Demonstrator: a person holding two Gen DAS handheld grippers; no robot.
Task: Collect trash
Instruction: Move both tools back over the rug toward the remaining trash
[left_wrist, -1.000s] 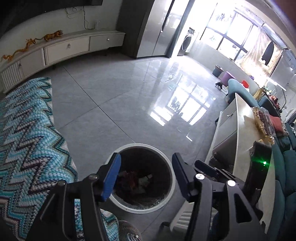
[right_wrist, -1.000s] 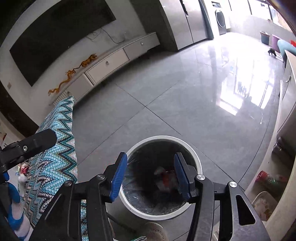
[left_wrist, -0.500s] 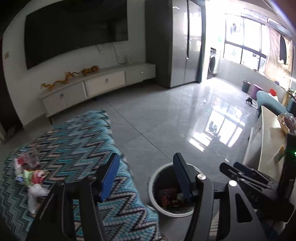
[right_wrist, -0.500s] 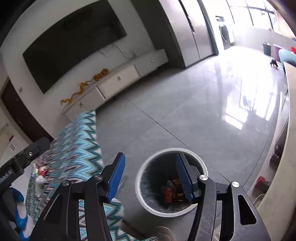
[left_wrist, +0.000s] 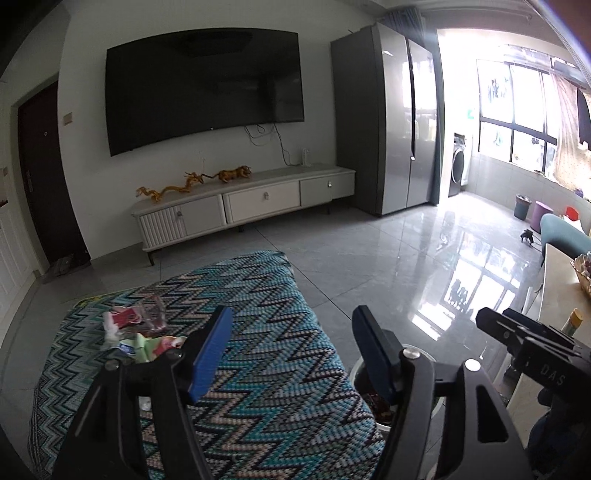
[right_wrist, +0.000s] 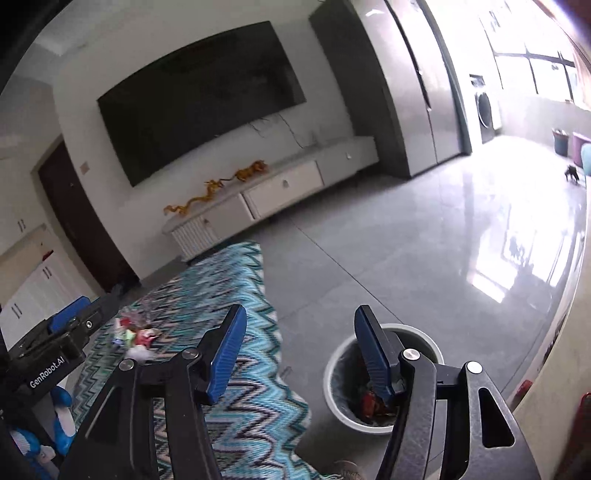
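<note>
Crumpled wrappers (left_wrist: 136, 328) in red, green and white lie in a small pile on the far left of a blue zigzag-patterned cover (left_wrist: 266, 373). My left gripper (left_wrist: 293, 334) hangs above the cover's near right part, its jaws opening with nothing between them. A white round bin (right_wrist: 334, 363) with a dark liner stands on the floor right of the cover, with red trash inside. My right gripper (right_wrist: 299, 345) hovers between cover and bin, jaws also opening and empty. The wrappers (right_wrist: 135, 336) show at its left, beside the left gripper's body (right_wrist: 55, 345). The bin (left_wrist: 375, 400) is mostly hidden in the left wrist view.
A white TV cabinet (left_wrist: 243, 203) with gold dragon figures stands under a wall TV (left_wrist: 203, 88). A grey fridge (left_wrist: 388, 122) is further right. Glossy tiled floor (right_wrist: 406, 251) stretches toward the window. A pale table edge (left_wrist: 557, 280) runs along the right.
Both grippers have risen and tilted up from over the bin. The views now take in the patterned cover, the wrappers and the TV wall. Both pairs of jaws stand a little wider.
</note>
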